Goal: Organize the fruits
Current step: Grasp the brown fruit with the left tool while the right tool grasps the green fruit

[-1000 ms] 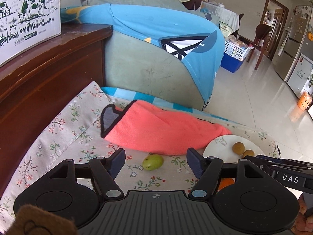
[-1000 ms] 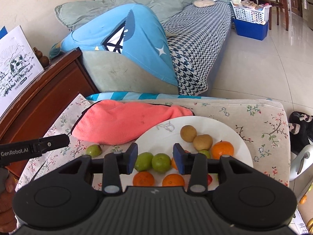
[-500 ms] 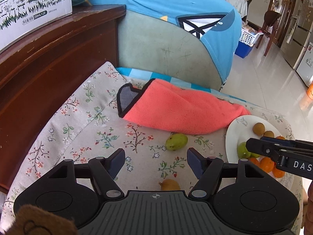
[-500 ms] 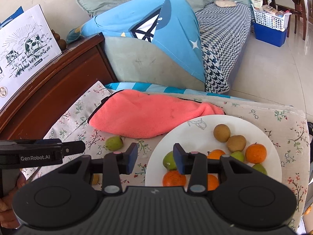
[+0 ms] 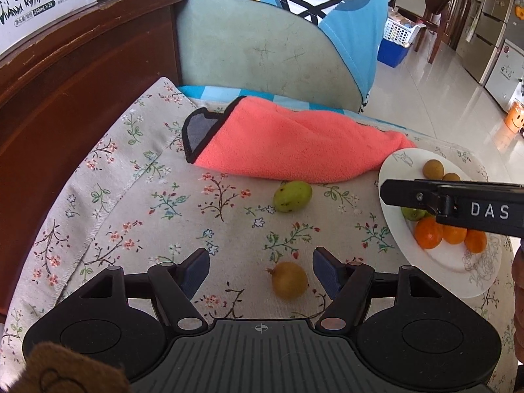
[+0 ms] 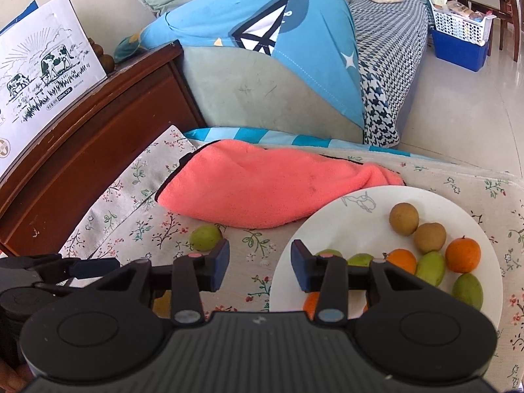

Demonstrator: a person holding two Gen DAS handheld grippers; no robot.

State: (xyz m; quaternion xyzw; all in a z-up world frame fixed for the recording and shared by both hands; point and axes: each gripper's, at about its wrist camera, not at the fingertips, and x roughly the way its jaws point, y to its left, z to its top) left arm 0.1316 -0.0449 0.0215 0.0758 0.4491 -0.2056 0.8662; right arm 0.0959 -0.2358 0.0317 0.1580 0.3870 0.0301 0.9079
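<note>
The left gripper [image 5: 261,270] hangs with jaws spread wide over the floral cloth [image 5: 137,203], holding nothing; a yellow-brown fruit [image 5: 289,280] lies between its fingertips, nearer the right one. The right gripper [image 6: 259,268] is also parted and empty, straddling the rim of the white plate [image 6: 353,216]. Its body hides part of the oranges [image 6: 462,254] and green fruit there. A lone green mango [image 5: 292,196] sits just beside the pink towel [image 5: 294,144].
</note>
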